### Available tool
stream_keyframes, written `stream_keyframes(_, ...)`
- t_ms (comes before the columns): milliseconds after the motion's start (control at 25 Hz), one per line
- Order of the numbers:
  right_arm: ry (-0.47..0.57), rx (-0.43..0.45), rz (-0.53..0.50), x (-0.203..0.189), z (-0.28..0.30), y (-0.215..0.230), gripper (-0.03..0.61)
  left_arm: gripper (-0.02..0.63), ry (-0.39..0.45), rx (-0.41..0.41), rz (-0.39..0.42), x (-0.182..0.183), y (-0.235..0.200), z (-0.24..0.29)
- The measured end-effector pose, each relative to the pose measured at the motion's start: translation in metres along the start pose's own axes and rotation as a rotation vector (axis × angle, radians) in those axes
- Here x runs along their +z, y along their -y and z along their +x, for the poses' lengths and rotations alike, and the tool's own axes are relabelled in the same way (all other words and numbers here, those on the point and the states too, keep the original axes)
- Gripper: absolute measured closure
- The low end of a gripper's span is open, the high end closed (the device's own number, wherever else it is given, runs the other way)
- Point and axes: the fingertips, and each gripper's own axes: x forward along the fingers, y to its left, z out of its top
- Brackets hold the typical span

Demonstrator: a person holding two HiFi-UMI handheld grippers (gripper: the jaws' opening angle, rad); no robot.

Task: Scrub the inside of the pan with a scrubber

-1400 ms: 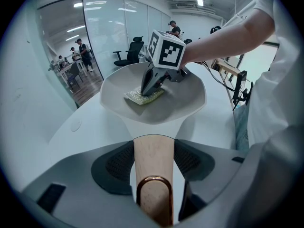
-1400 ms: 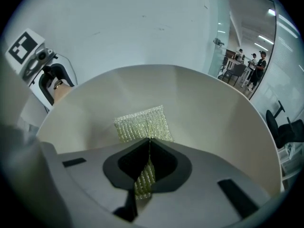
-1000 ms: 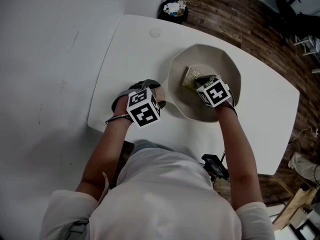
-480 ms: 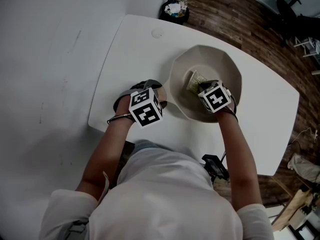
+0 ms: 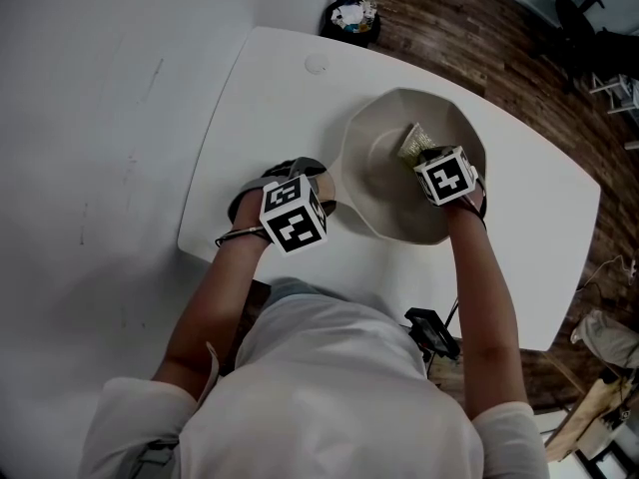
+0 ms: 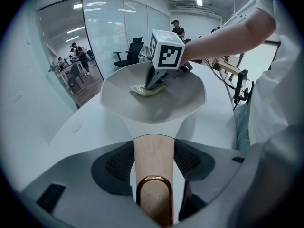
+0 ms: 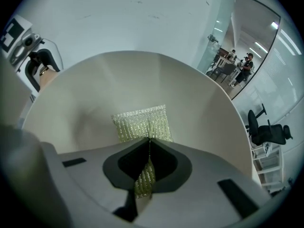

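On white table [image 5: 260, 118], right of centre: pan [image 5: 384, 193], pale, wide, with faceted rim, mouth up. At near-left side of pan: wooden handle [image 6: 153, 156], with copper loop [image 6: 154, 194] at its end. Clamped on that handle from both sides: left gripper [image 5: 318, 196], jaws narrowed to handle width, pads [image 6: 114, 163] against wood. Largely covered in head view by gripper and its marker cube [image 5: 293, 215], so best read from left gripper view.

Inside pan, on far half of inner surface, below rim: scrubber [image 7: 140, 122], yellow-green, knitted, rectangular. Pinched at its near edge by right gripper [image 7: 148, 144], jaws closed almost to touching, thin fold of scrubber between them. Free part spread against pan surface, apparently flat on it, though contact line hidden under jaws. From left gripper view: right gripper angled down into pan, cube uppermost, scrubber under tips.

Behind each gripper: bare forearm [image 5: 479, 287], then short white sleeves [image 5: 130, 417].

Near far-left table edge: small round cap [image 5: 316, 64], flush with surface. Beyond far corner, on dark wood floor [image 5: 469, 28]: black bin [image 5: 349, 16], filled with rubbish. Through glass wall [image 6: 109, 37] in left gripper view: office chair [image 6: 133, 51] and people [image 6: 76, 56] at desks.
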Motion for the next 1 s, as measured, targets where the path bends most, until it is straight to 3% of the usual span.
stream_keyframes(320,0.078,-0.064,0.022,0.023,0.007,0.012,0.552,0.351,-0.001,0.006,0.015,-0.001,0.000,0.000)
stream_keyframes(640,0.144,-0.062,0.037,0.041,0.013,0.000,0.552,0.351,-0.002,0.016,0.035,0.000,0.000,0.000)
stream_keyframes(1000,0.249,0.032,0.003,0.070,0.018,-0.042,0.552,0.351,-0.008,0.023,0.042,0.000,-0.001,0.001)
